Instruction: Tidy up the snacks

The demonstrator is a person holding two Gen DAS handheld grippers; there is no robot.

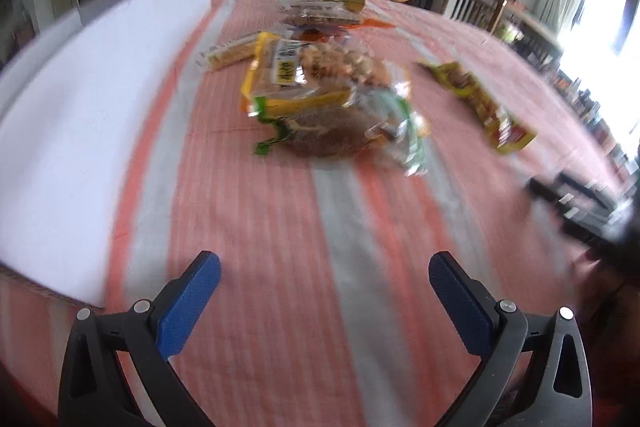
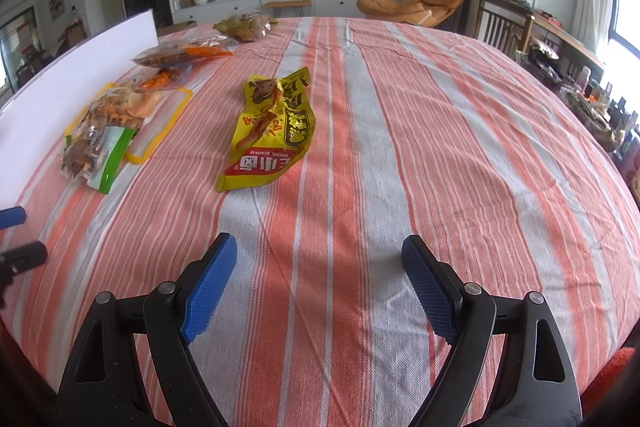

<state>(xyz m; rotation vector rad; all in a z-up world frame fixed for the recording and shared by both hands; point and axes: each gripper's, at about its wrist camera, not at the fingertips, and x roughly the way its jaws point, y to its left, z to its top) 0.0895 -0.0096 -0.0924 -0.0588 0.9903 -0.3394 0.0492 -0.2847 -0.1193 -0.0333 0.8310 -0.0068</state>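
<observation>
Both grippers, left (image 1: 325,269) and right (image 2: 319,251), fingers apart over striped cloth (image 2: 360,147); snack packets (image 1: 320,87) motion-blurred.

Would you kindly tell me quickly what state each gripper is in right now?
Left gripper: open, holding nothing.
Right gripper: open, holding nothing.

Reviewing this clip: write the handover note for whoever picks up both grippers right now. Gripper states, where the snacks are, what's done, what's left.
Left gripper: open, empty, above the striped tablecloth.
Right gripper: open, empty, nothing between its pads.
Snacks: the yellow snack bag lies alone mid-table. The green-edged packet lies with the yellow-bordered bag near the white board; more packets trail toward the far edge.
Done: nothing visibly sorted.
Left: gather every packet; the lone yellow one seems the easiest start for the right gripper.
</observation>
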